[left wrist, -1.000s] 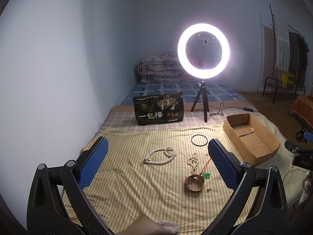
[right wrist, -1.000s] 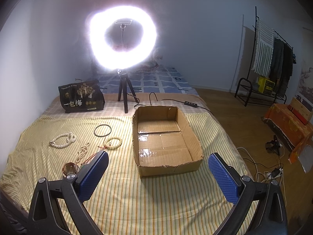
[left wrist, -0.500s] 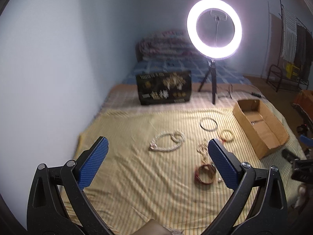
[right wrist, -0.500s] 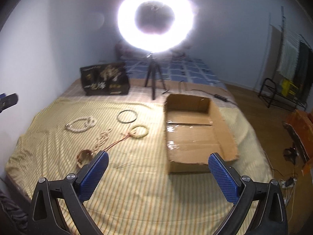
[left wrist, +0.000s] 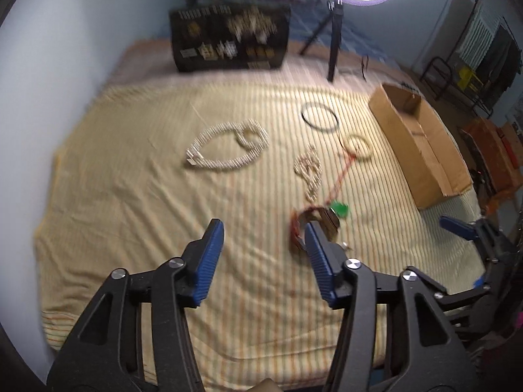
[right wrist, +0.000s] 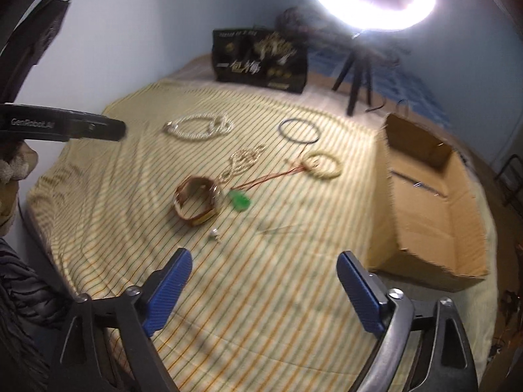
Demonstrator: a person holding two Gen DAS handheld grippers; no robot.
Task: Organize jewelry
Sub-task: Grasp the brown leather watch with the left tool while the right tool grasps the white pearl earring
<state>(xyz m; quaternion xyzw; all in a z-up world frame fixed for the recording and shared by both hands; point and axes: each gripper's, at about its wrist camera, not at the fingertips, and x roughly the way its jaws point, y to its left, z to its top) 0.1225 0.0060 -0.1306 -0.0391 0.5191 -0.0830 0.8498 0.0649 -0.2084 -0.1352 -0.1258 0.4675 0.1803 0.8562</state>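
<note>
Approach phase of the jewelry sorting. The left claw [left wrist: 263, 254] and right claw [right wrist: 263, 289] both hang released above the striped bedspread [right wrist: 108, 215], jaws spread wide and holding nothing. No piece appears to have been lifted yet: the cardboard box [right wrist: 434, 215] at the right side of the bed looks empty.

The jewelry lies loose on the bedspread, well apart from the box: a pearl necklace [left wrist: 225, 148], a dark thin bangle [left wrist: 319, 117], a pale beaded bracelet [left wrist: 359, 146], a small beaded strand [left wrist: 309, 171], a green pendant [right wrist: 240, 201] on a red cord [right wrist: 271, 176], a brown band [right wrist: 196, 201] and a tiny stud [right wrist: 214, 234]. The brown band lies nearest both claws; the left claw's right pad partly hides it in the left view.

Judged next move: lower one claw over the nearest piece, close on it, then carry it to the box. The flat, thin pieces likely need a low pinch against soft fabric.

Legible writing: "GenRobot.AI" on the left device's arm [right wrist: 59, 126]; Chinese characters on the black bag [right wrist: 260, 60], blurred
</note>
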